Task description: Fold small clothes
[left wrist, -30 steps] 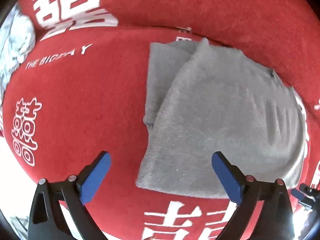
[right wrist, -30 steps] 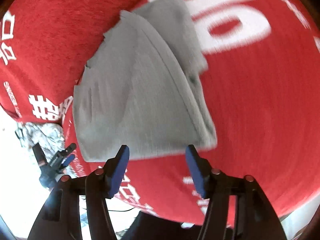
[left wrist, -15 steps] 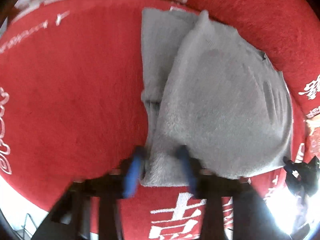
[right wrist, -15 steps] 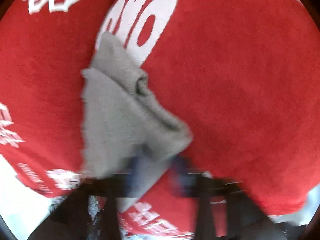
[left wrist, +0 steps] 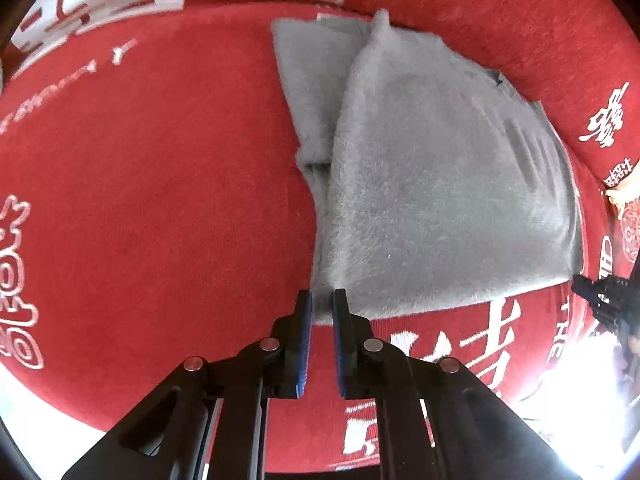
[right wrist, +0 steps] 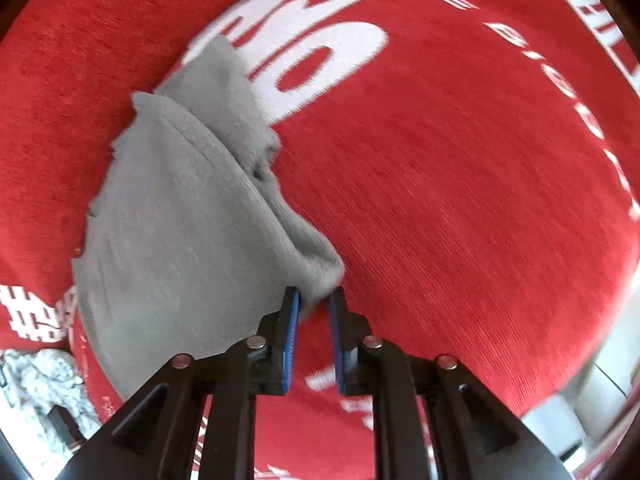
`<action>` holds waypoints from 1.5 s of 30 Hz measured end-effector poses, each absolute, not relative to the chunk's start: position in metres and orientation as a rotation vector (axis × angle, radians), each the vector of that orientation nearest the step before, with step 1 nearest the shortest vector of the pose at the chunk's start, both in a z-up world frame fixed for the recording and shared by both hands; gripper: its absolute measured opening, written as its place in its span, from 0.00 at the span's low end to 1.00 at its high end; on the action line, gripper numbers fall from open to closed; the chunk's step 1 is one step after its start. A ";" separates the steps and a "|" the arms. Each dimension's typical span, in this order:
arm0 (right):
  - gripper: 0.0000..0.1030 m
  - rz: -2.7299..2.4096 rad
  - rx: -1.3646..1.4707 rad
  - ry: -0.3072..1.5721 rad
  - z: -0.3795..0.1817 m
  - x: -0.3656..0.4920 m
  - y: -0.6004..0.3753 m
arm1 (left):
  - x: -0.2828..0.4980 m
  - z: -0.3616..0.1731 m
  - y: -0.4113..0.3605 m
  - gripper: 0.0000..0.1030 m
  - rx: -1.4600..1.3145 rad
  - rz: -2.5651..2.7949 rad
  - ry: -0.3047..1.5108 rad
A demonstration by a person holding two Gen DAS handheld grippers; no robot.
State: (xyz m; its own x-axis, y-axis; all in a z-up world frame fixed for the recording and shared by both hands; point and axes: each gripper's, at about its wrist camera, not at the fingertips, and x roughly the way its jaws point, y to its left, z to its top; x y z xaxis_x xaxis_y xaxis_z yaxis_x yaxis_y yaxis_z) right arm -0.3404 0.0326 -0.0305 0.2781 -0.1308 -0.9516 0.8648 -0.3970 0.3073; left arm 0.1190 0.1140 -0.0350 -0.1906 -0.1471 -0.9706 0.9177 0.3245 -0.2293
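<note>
Lying folded on red cloth, fuzzy grey garment, corners pinched by each hand-held gripper.

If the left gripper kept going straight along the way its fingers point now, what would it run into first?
The left gripper is shut on the near corner of the grey garment, so more of that fabric comes first, with the red cloth directly beneath it. Depth is hard to judge in this view.

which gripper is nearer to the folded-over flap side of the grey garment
Right. The right gripper pinches the grey garment at the near corner on its folded-over flap side; the left gripper pinches the opposite near corner.
</note>
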 end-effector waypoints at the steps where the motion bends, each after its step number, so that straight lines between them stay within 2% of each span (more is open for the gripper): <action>1: 0.16 -1.289 1.574 0.692 -0.024 -0.337 0.036 | 0.124 -0.025 0.111 0.12 0.753 -1.160 1.396; 5: 0.16 -1.219 1.443 0.714 -0.002 -0.299 0.035 | 0.133 0.002 0.079 0.12 0.689 -1.222 1.314; 9: 0.16 -1.125 1.385 0.744 -0.003 -0.253 0.014 | 0.137 0.006 0.028 0.12 0.644 -1.257 1.266; 14: 0.16 -1.059 1.350 0.762 -0.013 -0.204 -0.010 | 0.128 -0.021 -0.029 0.12 0.653 -1.256 1.260; 17: 0.16 -1.034 1.332 0.791 -0.016 -0.190 -0.008 | 0.127 -0.040 -0.038 0.12 0.721 -1.210 1.247; 20: 0.16 -1.039 1.356 0.833 -0.032 -0.188 -0.013 | 0.143 -0.058 -0.035 0.12 0.725 -1.164 1.289; 23: 0.13 -1.036 1.412 0.790 -0.038 -0.200 -0.014 | 0.156 -0.058 -0.027 0.12 0.675 -1.157 1.345; 26: 0.13 -1.053 1.411 0.798 -0.033 -0.206 -0.011 | 0.156 -0.051 -0.021 0.12 0.722 -1.117 1.311; 32: 0.17 -1.040 1.418 0.808 -0.019 -0.211 0.004 | 0.160 -0.041 0.001 0.12 0.686 -1.087 1.376; 43: 0.17 -1.009 1.475 0.778 -0.005 -0.215 0.041 | 0.125 -0.025 0.047 0.12 0.790 -1.043 1.383; 45: 0.21 -1.007 1.482 0.771 -0.004 -0.214 0.044 | 0.118 -0.025 0.053 0.12 0.809 -1.042 1.390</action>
